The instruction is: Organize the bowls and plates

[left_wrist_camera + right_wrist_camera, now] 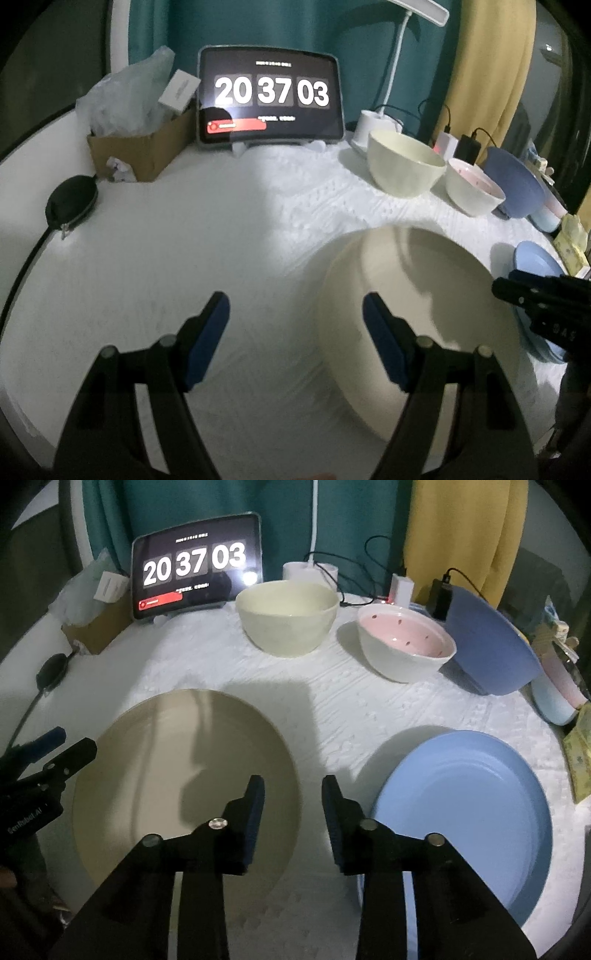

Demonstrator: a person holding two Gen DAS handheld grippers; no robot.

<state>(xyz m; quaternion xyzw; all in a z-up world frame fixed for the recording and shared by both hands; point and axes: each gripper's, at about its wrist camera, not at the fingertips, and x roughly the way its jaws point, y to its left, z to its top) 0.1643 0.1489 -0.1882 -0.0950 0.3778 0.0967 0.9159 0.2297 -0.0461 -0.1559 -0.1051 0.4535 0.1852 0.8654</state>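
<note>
A: Tabletop (332, 709), white cloth. Largest item?
B: Beige plate (177, 775) at eight o'clock, blue plate (465, 812) at four.
A: Bowls?
B: Across twelve to two: dark blue bowl (491, 646), cream bowl (288, 616), pink-lined bowl (406, 646).
A: Tools?
B: Left tool (295, 332) released wide; right tool (293, 812) parted, holding nothing.

A room at home, dimly lit.
Curtains (221, 502), desk lamp (399, 74), tablet clock (195, 565) and chargers (441, 598) crowd a cloth-covered bench (332, 709).
</note>
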